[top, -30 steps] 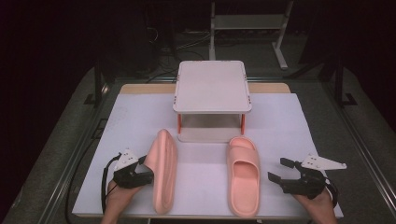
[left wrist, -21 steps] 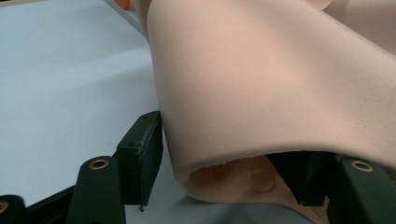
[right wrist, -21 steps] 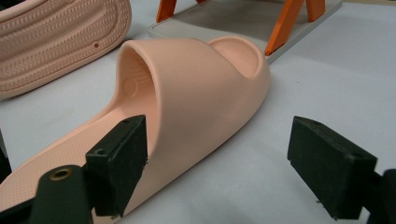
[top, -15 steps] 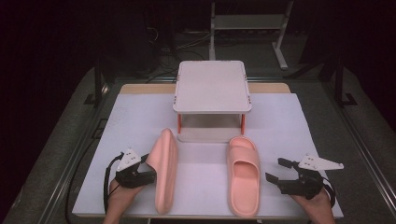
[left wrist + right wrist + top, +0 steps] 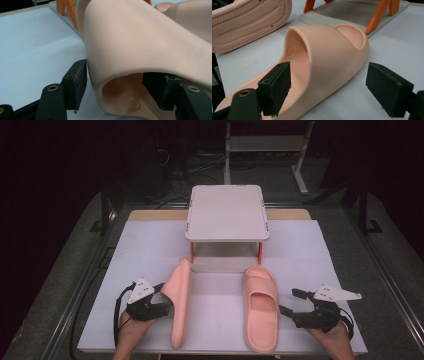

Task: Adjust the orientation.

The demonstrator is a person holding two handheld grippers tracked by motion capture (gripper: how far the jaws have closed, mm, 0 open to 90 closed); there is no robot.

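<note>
No readable text, label, brand, number or sign appeared on anything in these views.

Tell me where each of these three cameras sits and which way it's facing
High view: above the near table edge, looking forward and down at the rack; both hands show.
Left gripper view: rides the left hand-held gripper, looking along its jaws, which straddle the strap of the tipped slipper.
Right gripper view: rides the right hand-held gripper, jaws open beside the flat slipper.
Shared: both gripper views show orange rack legs.
</note>
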